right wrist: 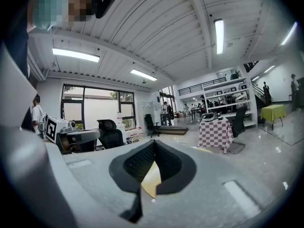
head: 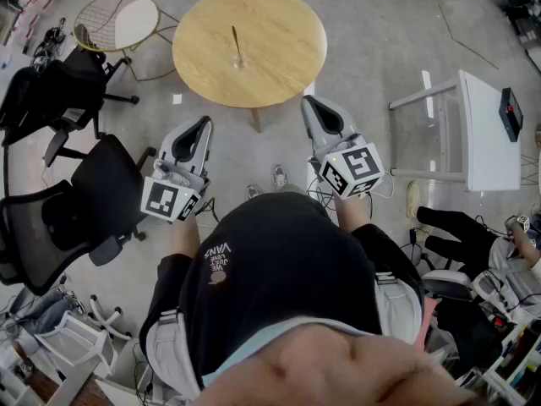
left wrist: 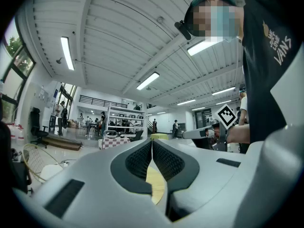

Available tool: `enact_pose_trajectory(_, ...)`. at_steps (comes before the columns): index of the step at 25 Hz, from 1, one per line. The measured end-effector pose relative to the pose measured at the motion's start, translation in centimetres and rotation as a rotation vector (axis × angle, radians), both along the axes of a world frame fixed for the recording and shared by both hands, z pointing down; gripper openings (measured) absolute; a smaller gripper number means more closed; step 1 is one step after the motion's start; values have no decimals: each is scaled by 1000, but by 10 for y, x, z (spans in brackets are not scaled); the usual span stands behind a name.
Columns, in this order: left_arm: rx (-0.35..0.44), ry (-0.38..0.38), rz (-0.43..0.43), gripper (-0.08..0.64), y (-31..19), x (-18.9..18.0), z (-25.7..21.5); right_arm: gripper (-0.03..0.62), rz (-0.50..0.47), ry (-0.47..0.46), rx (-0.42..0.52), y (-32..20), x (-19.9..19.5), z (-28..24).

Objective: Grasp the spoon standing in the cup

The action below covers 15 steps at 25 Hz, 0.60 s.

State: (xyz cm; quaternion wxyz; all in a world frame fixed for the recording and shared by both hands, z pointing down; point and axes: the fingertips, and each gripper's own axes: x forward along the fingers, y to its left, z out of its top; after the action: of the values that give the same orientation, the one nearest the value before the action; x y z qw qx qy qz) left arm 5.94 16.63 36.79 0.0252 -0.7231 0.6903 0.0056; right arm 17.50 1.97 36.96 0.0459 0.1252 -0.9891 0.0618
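Leftmost in the head view, two black office chairs (head: 106,180) stand on the grey floor (head: 380,41), with a round wire-mesh frame (head: 116,21) beyond them near the top edge. Next comes the left claw (head: 204,123), held low in front of the person's dark shirt (head: 279,286), its marker cube (head: 169,200) facing up. In the left gripper view this claw (left wrist: 152,141) has its two ribbed pads pressed together at the tips and nothing lies between them; only a sliver of pale wood shows through the gap lower down. Ahead of both claws and well apart from them is the round wooden worktop (head: 279,49), and on it, a little left of centre, the spoon (head: 237,46) stands upright; the cup (head: 241,63) at its foot is too faint to tell more than a pale glint. To the right, the right claw (head: 309,101) points toward the worktop's near edge, its marker cube (head: 353,169) tilted toward the camera. The right gripper view shows this claw (right wrist: 153,144) closed as well, pads meeting at the tip and holding nothing. Farther right stands a white worktop (head: 486,134) with a small dark device (head: 510,112) on it.
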Motion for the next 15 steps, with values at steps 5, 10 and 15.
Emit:
enact_pose_trajectory(5, -4, -10, 16, 2, -2, 7, 1, -4, 3, -2, -2, 0, 3, 1)
enact_pose_trajectory(10, -3, -16, 29, 2, -1, 10, -2, -3, -2, -62, -37, 1, 8, -7)
enact_pose_trajectory(15, -2, -4, 44, 2, 7, 9, 5, -3, -8, -38, -43, 18, 8, 3)
